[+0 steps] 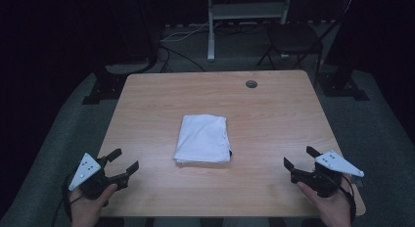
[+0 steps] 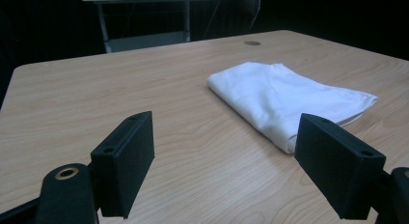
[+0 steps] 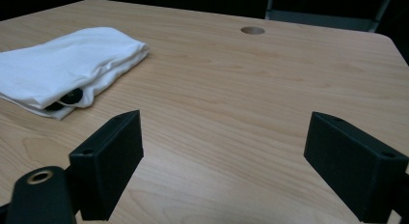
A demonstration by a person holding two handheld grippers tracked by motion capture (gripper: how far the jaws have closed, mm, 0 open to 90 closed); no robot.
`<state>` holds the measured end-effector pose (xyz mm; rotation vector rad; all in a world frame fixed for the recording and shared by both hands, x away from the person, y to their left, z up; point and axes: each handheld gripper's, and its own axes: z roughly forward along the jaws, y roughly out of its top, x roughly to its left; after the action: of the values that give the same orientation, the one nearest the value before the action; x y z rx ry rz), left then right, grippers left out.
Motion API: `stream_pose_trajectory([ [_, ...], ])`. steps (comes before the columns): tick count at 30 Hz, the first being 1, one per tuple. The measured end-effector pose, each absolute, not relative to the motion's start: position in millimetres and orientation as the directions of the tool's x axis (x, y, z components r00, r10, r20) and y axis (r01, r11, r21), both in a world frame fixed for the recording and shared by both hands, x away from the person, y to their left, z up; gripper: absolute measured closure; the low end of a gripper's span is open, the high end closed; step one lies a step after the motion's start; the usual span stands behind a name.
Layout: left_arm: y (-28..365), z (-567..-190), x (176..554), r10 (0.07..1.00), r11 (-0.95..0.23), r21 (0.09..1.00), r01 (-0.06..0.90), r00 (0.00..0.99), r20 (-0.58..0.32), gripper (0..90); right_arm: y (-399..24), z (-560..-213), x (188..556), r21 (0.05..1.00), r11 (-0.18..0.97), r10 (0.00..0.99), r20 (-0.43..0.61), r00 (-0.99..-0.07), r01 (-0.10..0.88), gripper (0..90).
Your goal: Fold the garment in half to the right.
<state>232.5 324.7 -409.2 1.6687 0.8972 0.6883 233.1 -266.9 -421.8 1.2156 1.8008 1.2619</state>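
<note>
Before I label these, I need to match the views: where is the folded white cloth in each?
High view: folded white cloth at table centre.
Left gripper view: right of centre.
Right gripper view: upper left.
Shared landmark: round cable hole at the far edge.

One camera sits high above my side and looks down on the whole table (image 1: 274,139). One rides low on each of my claws, close to the wood, looking across to the far edge. All three see the white cloth (image 1: 203,139) in the middle.
</note>
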Motion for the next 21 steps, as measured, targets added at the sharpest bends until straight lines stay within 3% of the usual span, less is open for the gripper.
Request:
stream_pose_trajectory([
  [21,339.3,-433.4,237.9,0.870,-0.121,0.957,0.264,0.493,-0.026,21.8,-287.2,-442.0,218.0,0.932,0.083,0.949,0.035,-0.314,0.353,13.1],
])
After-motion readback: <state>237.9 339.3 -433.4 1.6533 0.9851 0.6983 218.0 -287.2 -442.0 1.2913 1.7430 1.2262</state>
